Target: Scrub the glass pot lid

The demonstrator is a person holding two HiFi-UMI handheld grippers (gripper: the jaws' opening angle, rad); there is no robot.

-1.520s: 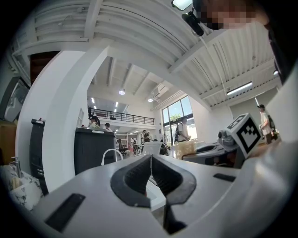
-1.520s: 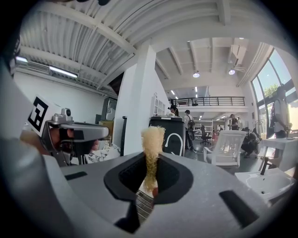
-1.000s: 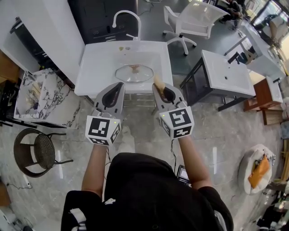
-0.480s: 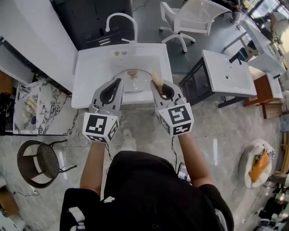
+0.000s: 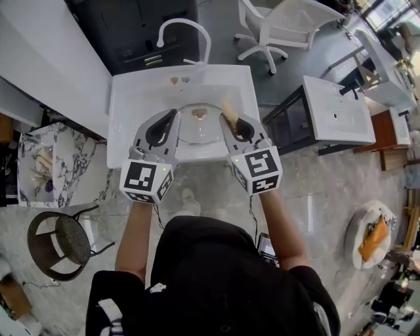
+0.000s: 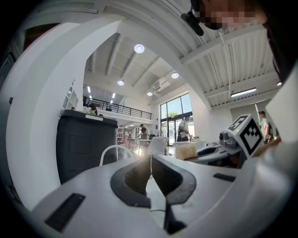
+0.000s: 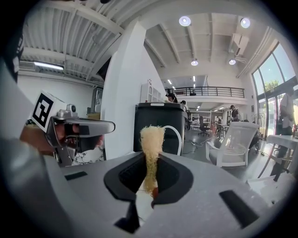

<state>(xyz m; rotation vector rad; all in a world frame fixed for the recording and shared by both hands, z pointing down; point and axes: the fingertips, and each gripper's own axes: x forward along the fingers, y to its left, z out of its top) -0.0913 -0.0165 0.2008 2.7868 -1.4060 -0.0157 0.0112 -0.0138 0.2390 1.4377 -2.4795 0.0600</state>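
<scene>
The glass pot lid (image 5: 197,131) lies in the basin of a white sink (image 5: 131,98), its brown knob up. My left gripper (image 5: 173,115) reaches over the sink's front edge at the lid's left side, shut with nothing between its jaws (image 6: 150,159). At the lid's right side my right gripper (image 5: 228,119) is shut on a yellowish scrub sponge (image 5: 230,109), which sticks out beyond the fingertips. In the right gripper view the sponge (image 7: 152,139) stands upright between the pads. From here I cannot tell whether either gripper touches the lid.
A curved white faucet (image 5: 187,26) stands at the back of the sink, with a dark cabinet (image 5: 131,26) behind it. To the right stands a second white basin unit (image 5: 335,108), at the left a marble slab (image 5: 42,164) and a round chair (image 5: 62,239). A white office chair (image 5: 282,20) stands beyond.
Both grippers have moved forward from the floor side to over the sink's front edge, and now flank the lid. The sponge stays in the right gripper.
</scene>
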